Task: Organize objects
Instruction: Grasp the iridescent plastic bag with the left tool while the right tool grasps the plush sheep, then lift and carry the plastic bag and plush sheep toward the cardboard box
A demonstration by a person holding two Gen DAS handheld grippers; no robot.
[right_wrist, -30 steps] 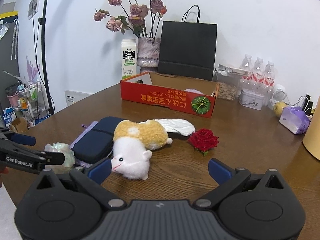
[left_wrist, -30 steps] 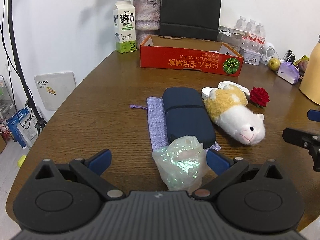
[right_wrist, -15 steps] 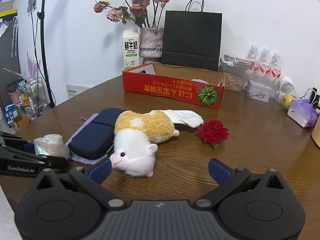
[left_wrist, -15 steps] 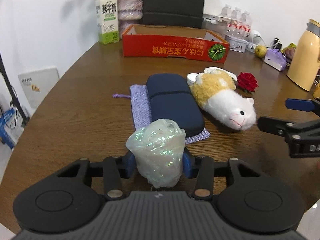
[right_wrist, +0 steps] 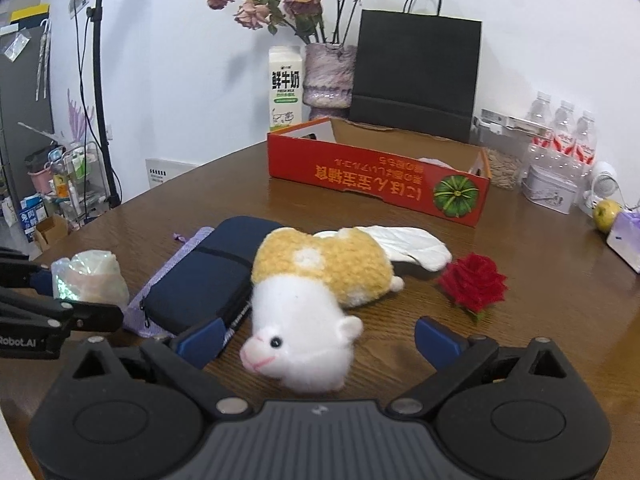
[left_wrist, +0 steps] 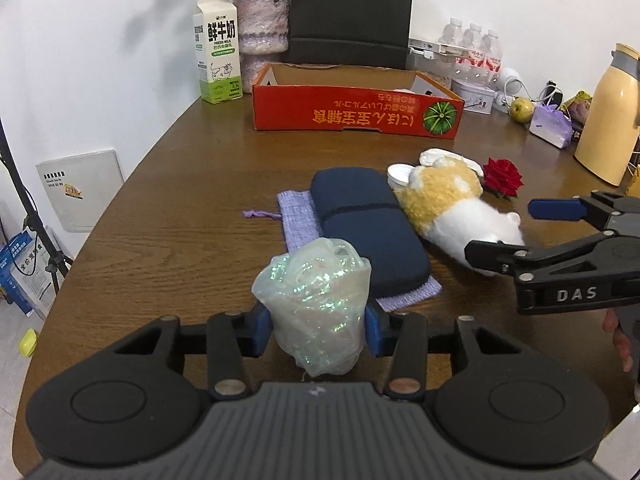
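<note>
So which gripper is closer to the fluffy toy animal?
Right. The right gripper is open with the plush toy's white head between its fingers. The left gripper is off to the side, shut on the shiny bag.

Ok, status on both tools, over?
Left tool shut on the iridescent bag. Right tool open, straddling the plush toy's head, not gripping. Red box beyond, path clear.

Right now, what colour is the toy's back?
Yellow, with a white spot; the plush toy shows best in the right wrist view.
</note>
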